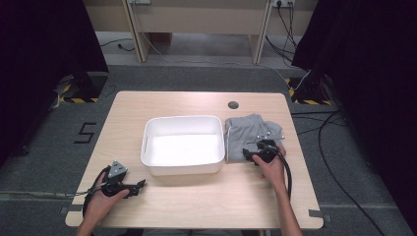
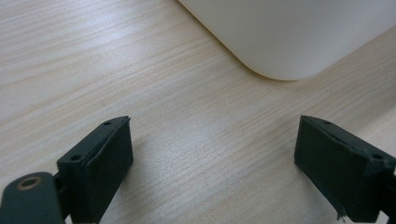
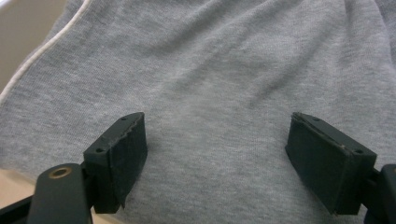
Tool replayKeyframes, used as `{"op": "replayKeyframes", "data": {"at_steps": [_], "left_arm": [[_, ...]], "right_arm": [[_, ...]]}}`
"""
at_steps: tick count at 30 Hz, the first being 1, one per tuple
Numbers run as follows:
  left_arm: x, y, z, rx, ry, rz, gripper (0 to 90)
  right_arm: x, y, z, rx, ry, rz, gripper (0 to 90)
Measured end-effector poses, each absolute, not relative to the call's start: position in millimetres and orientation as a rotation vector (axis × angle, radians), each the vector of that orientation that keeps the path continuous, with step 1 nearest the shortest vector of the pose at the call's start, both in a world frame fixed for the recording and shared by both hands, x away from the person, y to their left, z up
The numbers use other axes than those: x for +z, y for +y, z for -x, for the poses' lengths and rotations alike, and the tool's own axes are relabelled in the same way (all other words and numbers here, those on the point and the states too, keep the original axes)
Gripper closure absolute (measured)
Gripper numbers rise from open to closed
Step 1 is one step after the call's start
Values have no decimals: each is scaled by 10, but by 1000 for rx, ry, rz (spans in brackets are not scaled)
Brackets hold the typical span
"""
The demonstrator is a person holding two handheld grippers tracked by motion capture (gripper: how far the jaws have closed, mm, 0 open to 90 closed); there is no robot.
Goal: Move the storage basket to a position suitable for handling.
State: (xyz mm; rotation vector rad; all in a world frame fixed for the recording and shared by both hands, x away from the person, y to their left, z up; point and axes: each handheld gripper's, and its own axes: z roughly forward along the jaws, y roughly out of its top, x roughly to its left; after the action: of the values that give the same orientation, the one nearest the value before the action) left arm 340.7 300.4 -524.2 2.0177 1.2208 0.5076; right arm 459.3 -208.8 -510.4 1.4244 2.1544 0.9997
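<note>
Light wooden table (image 1: 196,196) with round cable hole, white rectangular plastic bin (image 1: 183,144) at centre, folded grey jersey garment (image 1: 251,135) just right of it

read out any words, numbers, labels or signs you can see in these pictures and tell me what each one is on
"5": a large dark figure marked on the grey floor, left of the wooden table.
Nothing legible on the white tub, the grey folded garment, the left gripper or the right gripper.
The black-and-yellow striped tape on the floor carries no lettering.
</note>
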Motion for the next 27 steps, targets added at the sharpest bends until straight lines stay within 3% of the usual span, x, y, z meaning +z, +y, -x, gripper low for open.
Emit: {"op": "replayKeyframes", "data": {"at_steps": [27], "left_arm": [[-5242,3006,-3404,510,1223,-2018,106]], "right_arm": [[-5092,-2151,-3152,994,2226,-1353,211]]}}
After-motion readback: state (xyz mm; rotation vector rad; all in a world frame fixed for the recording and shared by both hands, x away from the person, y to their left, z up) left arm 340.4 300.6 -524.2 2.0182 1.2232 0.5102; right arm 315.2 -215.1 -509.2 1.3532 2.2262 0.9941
